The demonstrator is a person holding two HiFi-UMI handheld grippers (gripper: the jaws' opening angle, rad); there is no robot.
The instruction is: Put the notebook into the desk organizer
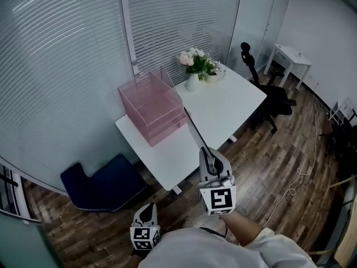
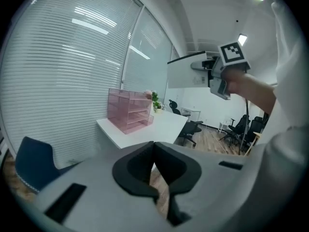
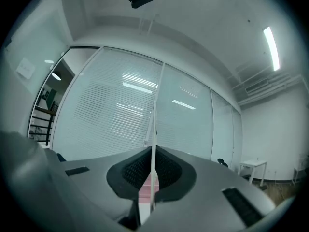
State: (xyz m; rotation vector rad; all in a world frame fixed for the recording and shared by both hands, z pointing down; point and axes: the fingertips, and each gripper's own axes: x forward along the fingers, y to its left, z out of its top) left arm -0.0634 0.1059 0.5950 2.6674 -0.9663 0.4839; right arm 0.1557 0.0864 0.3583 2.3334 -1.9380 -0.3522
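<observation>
My right gripper (image 1: 208, 162) is shut on the notebook (image 1: 195, 132), which it holds up on edge above the table's near side. In the right gripper view the notebook (image 3: 154, 129) is a thin white upright line pinched between the pads of the right gripper (image 3: 153, 154). From the left gripper view the notebook (image 2: 188, 74) shows as a pale flat panel held high. The pink desk organizer (image 1: 152, 108) stands on the white table (image 1: 223, 108), at its left side. My left gripper (image 1: 146, 212) hangs low near my body, and in its own view the left gripper (image 2: 154, 148) is shut with nothing in it.
A vase of flowers (image 1: 195, 67) stands at the table's far end. A black office chair (image 1: 266, 91) is beside the table's right side. A dark blue cushion (image 1: 103, 183) lies on the wood floor by the blinds. A small white side table (image 1: 290, 57) stands far right.
</observation>
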